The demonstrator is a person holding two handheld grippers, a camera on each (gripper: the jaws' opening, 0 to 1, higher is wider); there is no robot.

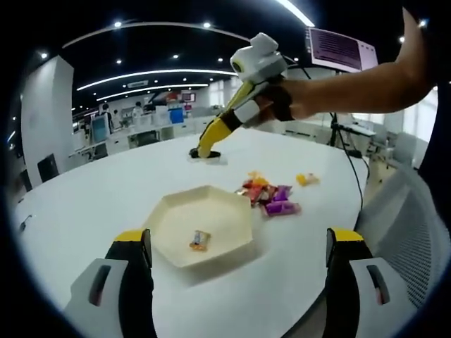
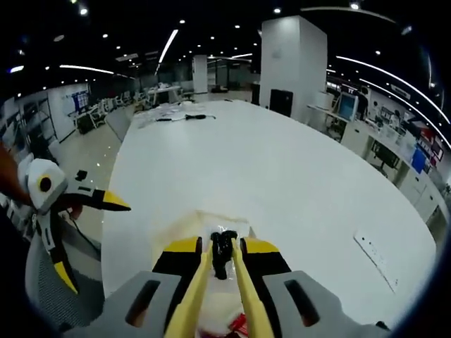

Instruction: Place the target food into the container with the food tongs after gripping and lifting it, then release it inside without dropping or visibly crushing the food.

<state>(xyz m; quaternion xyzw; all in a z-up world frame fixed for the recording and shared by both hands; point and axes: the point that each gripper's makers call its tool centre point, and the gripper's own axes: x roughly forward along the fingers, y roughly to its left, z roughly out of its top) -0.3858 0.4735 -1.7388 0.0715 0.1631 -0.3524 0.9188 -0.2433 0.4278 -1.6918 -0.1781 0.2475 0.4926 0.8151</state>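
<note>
Black item point(image 2: 223, 255) between tong tips point(image 2: 224, 248): identity indeterminable. Wrapper in tray point(image 1: 204, 225) too small to read.

A large white desk point(image 2: 282, 183) with a rounded edge stretches across an open-plan office. The ceiling is dark, lined with long curved light strips point(image 1: 151, 72) and small round spotlights. A broad white square column point(image 2: 294, 60) rises beyond the desk. Rows of workstations with monitors point(image 2: 347, 105) and dark chairs stand further back. A screen on a stand point(image 1: 340, 49) glows near the desk, and a pale mesh chair point(image 1: 405, 225) sits beside it.
</note>
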